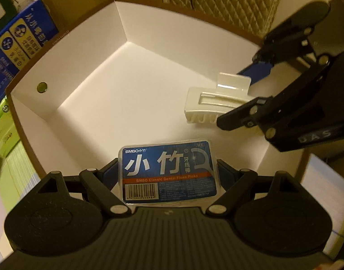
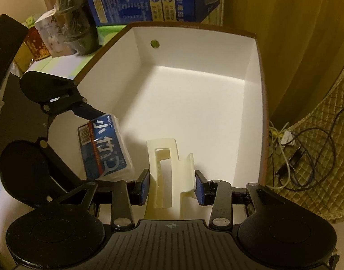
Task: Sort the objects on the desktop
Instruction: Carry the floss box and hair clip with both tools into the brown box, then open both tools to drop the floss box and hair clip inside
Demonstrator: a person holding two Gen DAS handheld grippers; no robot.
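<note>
A white box with a brown rim (image 1: 117,22) (image 2: 260,72) lies open below both grippers, its floor bare. My left gripper (image 1: 167,173) is shut on a blue dental floss pick box (image 1: 167,171) (image 2: 104,144), held over the box's near edge. My right gripper (image 2: 172,186) is shut on a cream hair claw clip (image 2: 169,171) (image 1: 208,105), which hangs above the box floor on the right side. In the left wrist view the right gripper (image 1: 259,83) reaches in from the right. The left gripper (image 2: 88,110) enters the right wrist view from the left.
A blue carton (image 1: 16,45) (image 2: 153,4) stands behind the box, with green packs (image 1: 3,123) and a dark wrapped jar (image 2: 75,15) beside it. A quilted beige cover (image 1: 221,2) (image 2: 318,146) with cables (image 2: 295,148) lies to the right.
</note>
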